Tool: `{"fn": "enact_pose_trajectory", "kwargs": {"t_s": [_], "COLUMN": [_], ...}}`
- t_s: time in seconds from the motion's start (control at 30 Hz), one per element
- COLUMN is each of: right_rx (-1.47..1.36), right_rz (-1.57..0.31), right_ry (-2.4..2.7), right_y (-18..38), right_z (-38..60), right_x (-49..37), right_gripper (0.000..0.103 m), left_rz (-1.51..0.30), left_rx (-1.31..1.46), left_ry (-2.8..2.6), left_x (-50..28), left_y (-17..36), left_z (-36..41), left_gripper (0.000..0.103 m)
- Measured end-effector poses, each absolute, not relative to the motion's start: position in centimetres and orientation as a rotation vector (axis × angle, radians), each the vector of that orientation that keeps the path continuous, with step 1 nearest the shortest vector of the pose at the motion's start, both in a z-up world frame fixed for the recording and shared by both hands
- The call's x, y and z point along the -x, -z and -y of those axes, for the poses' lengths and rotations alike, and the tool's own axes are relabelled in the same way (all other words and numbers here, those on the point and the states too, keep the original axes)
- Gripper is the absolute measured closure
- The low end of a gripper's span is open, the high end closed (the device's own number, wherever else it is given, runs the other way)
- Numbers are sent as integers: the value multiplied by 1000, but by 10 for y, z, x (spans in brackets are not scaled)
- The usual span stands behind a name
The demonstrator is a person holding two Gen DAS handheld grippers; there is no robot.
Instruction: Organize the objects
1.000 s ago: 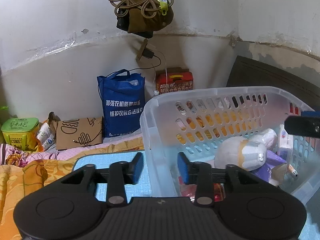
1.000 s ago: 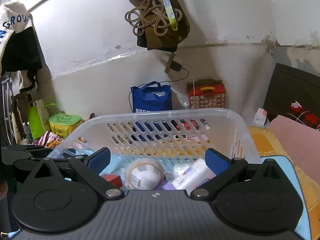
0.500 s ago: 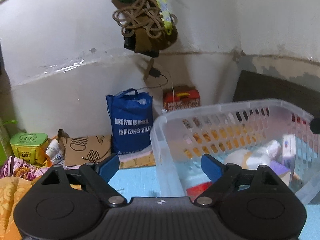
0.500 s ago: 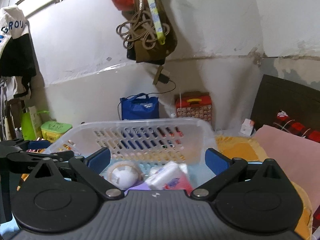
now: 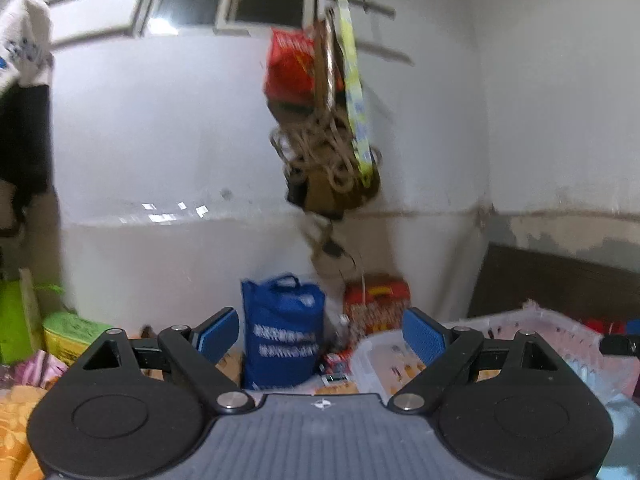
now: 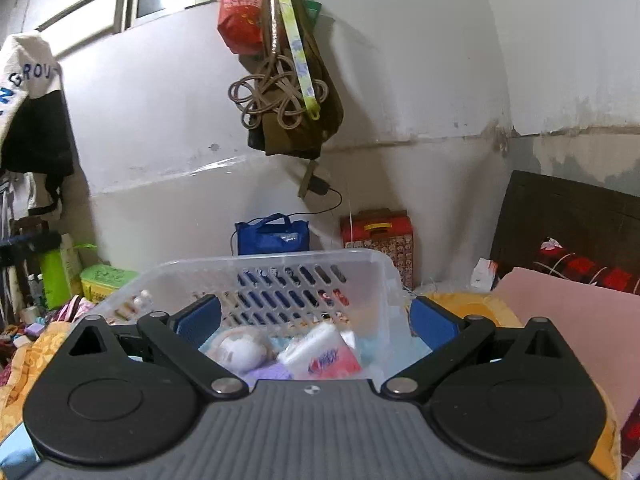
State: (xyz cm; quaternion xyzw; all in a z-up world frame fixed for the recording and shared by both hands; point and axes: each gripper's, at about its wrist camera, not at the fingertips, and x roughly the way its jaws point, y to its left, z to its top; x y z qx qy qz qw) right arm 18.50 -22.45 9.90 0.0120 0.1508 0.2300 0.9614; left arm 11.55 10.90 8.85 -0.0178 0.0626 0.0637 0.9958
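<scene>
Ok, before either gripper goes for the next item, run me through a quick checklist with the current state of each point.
1. Left gripper empty: ok, jaws wide, nothing between.
2. Right gripper empty: ok, open, nothing gripped.
3. Basket upright: ok.
4. Items inside the basket: ok, white ball and tissue pack lie in it.
5. Left view sharp enough to aim: not ok, blurred.
6. Next item to pick in view: cannot tell.

Left tongs (image 5: 320,334) spread wide, empty; blue bag (image 5: 282,332) beyond; clear basket (image 5: 532,334) at right.
</scene>
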Motion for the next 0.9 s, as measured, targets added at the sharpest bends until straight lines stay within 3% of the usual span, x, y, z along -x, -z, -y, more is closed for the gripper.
{"fn": "enact_pose_trajectory", "kwargs": {"t_s": [0.1, 0.3, 0.6, 0.9], "right_rx": [-96, -164, 35, 24], "right_rz": [-285, -314, -469, -478], "right_ry": [-504, -509, -392, -410], "right_y": [-100, -93, -70, -105], "right_z": [244, 262, 230, 234], "right_x": [-156, -121, -104, -110], "right_gripper": [0, 0, 0, 0], "left_rz": [-147, -298, -499, -561], "left_rx": [90, 78, -97, -30], "left_ry": [-73, -126, -88, 7], "left_x": [-88, -61, -49, -76], "left_y": [-91, -76, -41, -66], "left_z": [-117, -109, -40, -14], "left_gripper": [0, 0, 0, 0]}}
